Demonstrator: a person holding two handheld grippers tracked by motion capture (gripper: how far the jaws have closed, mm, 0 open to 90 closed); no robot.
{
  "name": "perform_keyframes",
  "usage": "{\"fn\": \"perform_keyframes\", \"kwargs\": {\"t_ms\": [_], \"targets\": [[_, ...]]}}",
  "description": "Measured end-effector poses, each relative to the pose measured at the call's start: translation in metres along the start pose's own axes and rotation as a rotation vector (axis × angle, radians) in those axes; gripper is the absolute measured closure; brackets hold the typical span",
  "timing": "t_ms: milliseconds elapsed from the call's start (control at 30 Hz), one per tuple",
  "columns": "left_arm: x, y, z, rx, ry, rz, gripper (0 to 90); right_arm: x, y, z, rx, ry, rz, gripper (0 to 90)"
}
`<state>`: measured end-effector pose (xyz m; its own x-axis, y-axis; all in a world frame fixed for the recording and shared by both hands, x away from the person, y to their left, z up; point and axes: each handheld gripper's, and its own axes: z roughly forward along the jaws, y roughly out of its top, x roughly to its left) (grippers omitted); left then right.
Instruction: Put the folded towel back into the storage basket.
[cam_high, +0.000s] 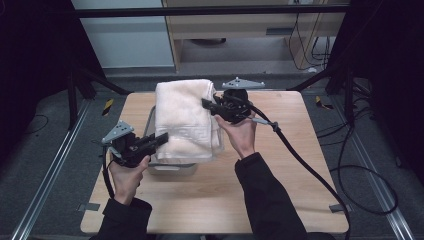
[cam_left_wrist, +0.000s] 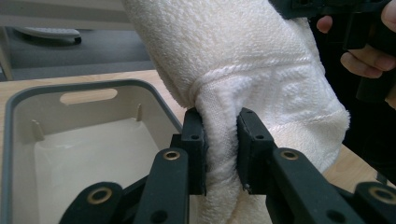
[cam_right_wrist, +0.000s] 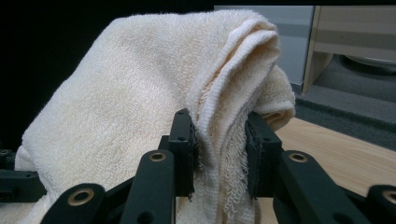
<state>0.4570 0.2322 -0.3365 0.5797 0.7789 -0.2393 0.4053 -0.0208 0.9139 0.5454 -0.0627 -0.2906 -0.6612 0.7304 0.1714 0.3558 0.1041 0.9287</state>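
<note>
- The person's left hand (cam_high: 126, 176) comes in over the near left part of the table (cam_high: 210, 200), carrying the left gripper (cam_high: 159, 140); its jaws are clamped on a bunched near corner of the cream towel (cam_high: 182, 117).
- Just beyond, a grey tub (cam_high: 172, 168) stands left of the table's middle, and the towel is stretched above it, held up between both grippers.
- In the left gripper view the tub's pale inside lies below and beside the hanging towel.
- Farther back, near the table's far edge, the right gripper (cam_high: 206, 104) pinches the towel's far folded edge, jaws closed tight on the cloth.
</note>
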Motion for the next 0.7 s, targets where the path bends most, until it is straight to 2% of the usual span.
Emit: {"fn": "perform_keyframes", "kwargs": {"t_ms": [167, 700], "targets": [[0.006, 0.001, -0.003, -0.005, 0.027, 0.007, 74.4, 0.005, 0.003, 0.009, 0.005, 0.000, -0.006, 68.3], [0.029, 0.001, -0.013, -0.011, 0.083, -0.022, 74.4, 0.020, 0.006, 0.039, -0.009, 0.001, -0.016, 68.4]]}}
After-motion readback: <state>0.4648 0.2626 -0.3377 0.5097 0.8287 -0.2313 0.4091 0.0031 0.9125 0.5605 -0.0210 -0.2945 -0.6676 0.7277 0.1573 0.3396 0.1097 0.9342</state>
